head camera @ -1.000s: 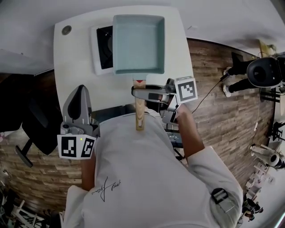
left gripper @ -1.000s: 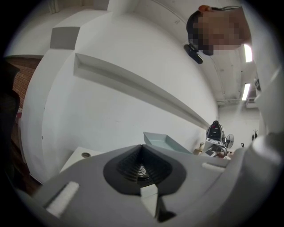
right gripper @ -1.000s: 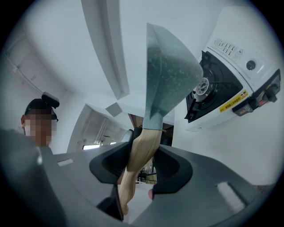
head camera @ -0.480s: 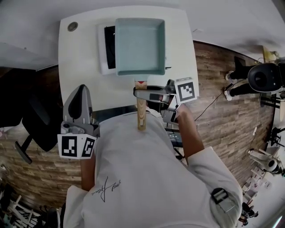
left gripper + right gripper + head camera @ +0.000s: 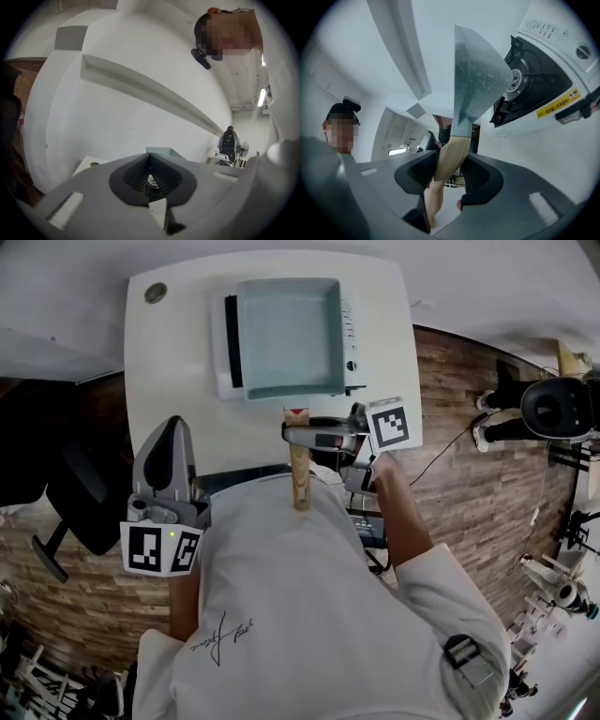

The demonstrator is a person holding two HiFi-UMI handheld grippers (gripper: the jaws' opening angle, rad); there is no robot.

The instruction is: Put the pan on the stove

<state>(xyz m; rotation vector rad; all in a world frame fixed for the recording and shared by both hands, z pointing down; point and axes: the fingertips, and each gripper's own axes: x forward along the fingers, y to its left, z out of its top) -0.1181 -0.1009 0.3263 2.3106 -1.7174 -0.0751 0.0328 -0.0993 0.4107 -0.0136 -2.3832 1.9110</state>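
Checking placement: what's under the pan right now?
The stove: its black top shows left of the pan, the button strip right. The pan covers the burner in the head view; the right gripper view shows it.

The left grey claw (image 5: pixel 174 427) points forward and level at the person's side, jaws pressed together and empty. The right grey claw (image 5: pixel 292 435) reaches sideways across the chest, elbow bent, jaws clamped on the pale wooden pan handle (image 5: pixel 299 479).
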